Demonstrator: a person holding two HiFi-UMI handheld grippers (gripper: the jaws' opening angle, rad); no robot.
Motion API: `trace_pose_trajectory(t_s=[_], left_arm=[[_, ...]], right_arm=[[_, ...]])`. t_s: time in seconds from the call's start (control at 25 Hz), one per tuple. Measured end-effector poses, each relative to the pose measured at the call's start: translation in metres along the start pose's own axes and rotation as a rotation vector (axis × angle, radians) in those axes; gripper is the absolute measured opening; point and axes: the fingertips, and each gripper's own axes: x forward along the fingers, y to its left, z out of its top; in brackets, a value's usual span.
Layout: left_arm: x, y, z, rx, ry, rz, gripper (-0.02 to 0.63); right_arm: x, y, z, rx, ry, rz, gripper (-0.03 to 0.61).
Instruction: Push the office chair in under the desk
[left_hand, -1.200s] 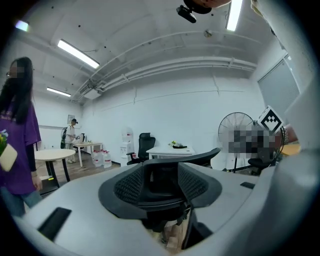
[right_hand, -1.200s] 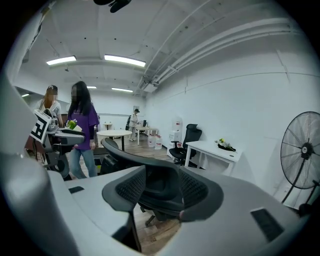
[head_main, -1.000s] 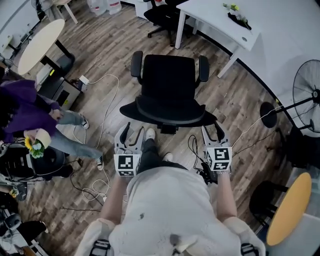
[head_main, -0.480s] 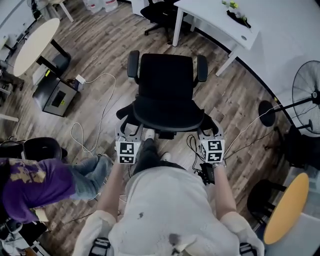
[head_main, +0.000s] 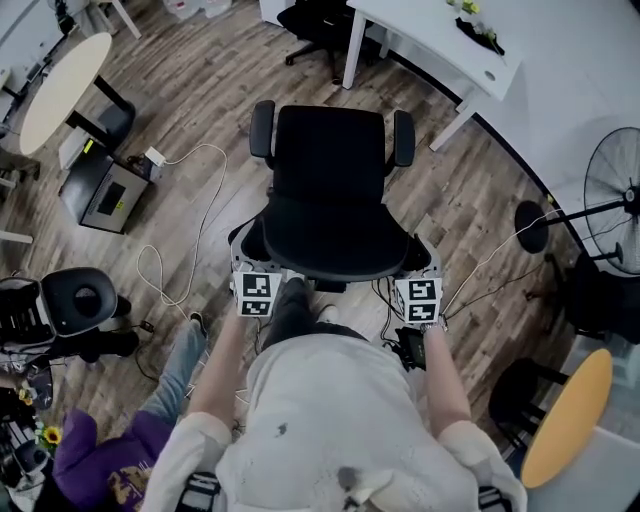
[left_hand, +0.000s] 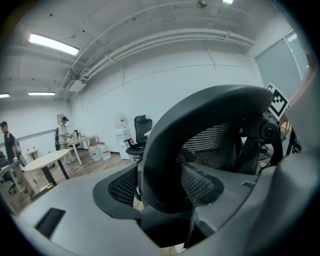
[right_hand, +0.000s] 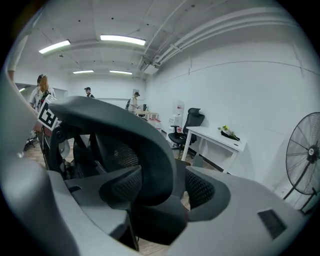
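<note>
Fingers (left_hand: 122, 187) open on both hands, straddling the back rim (left_hand: 160, 150) of the office chair (head_main: 332, 190).

Head view: my left fingers (head_main: 243, 255) and right fingers (head_main: 424, 262) sit at the two lower corners of the chair back. The chair stands well apart from the white table (head_main: 410, 25), ahead and off to the right. Only this view shows the cable (head_main: 213, 215) on the floor beside the chair. Left gripper view: the pads have just been opening, with the rim between them and, as far as I can judge, unclamped. Right gripper view: the same here, just opening with the rim between, and only this view shows the gap under the table and the fan (right_hand: 305, 155) beside it. With nothing clamped, I reckon an uneven shove could swivel the chair or slip my fingers off, and a caster might snag the cable.
</note>
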Motion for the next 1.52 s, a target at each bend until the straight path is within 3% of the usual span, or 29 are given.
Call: trace_pose_trajectory(t_s=[0.48,0.76,1.52], left_arm=[[0.023,0.009,0.003,0.046,0.029,0.007,0.282],[0.037,0.011,0.004,0.164,0.05,0.022,0.252],[0.079,0.042,0.018,0.202,0.038,-0.02,0.247]], right_arm=[[0.029,-0.006,0.004,-0.004,0.044,0.04,0.285],[0.04,-0.004,0.002,-0.024,0.08,0.047,0.259],[0.069,-0.005,0.018,0.028,0.11,0.01,0.256]])
